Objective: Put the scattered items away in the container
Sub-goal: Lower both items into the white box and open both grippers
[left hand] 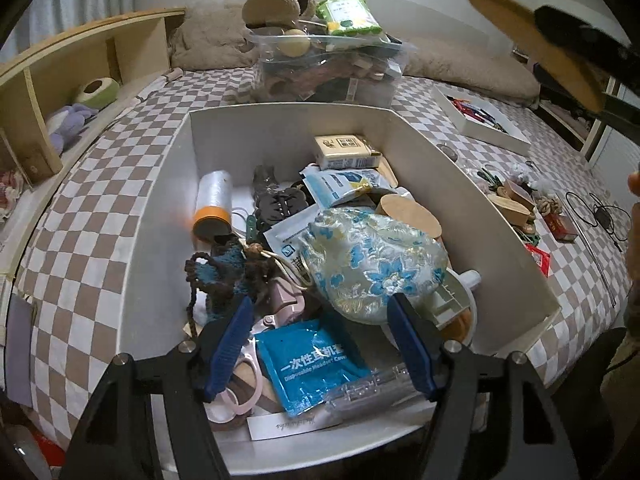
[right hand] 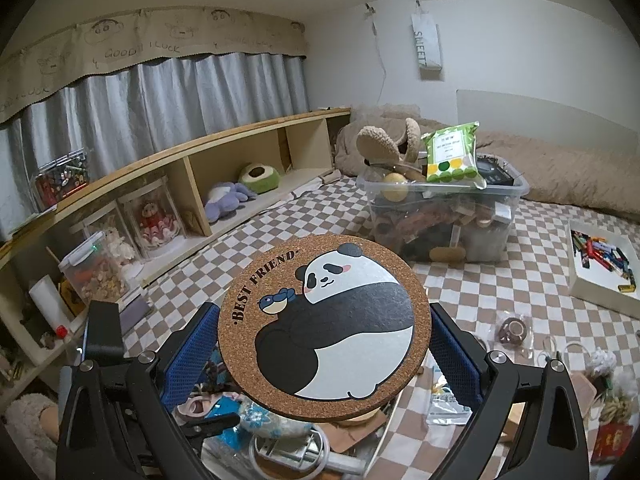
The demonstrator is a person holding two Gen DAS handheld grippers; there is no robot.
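Note:
A white open box (left hand: 168,216) sits on the checkered bed and holds several items: a floral pouch (left hand: 376,256), a blue packet (left hand: 308,364), a film roll with an orange band (left hand: 214,204) and a small carton (left hand: 346,150). Low over the near end of the box, my left gripper (left hand: 320,340) is open; its blue pads (left hand: 228,344) touch nothing. My right gripper (right hand: 320,354) is shut on a round cork coaster (right hand: 324,324) printed with a panda. It holds the coaster by its edges above the box, and the coaster (left hand: 532,44) also shows at the top right of the left wrist view.
Loose small items (left hand: 516,200), a red packet (left hand: 560,226) and a black cable (left hand: 600,212) lie on the bed right of the box. A white tray of pens (right hand: 600,276) and a full clear bin (right hand: 440,216) stand behind. A wooden shelf (right hand: 192,184) runs along the left.

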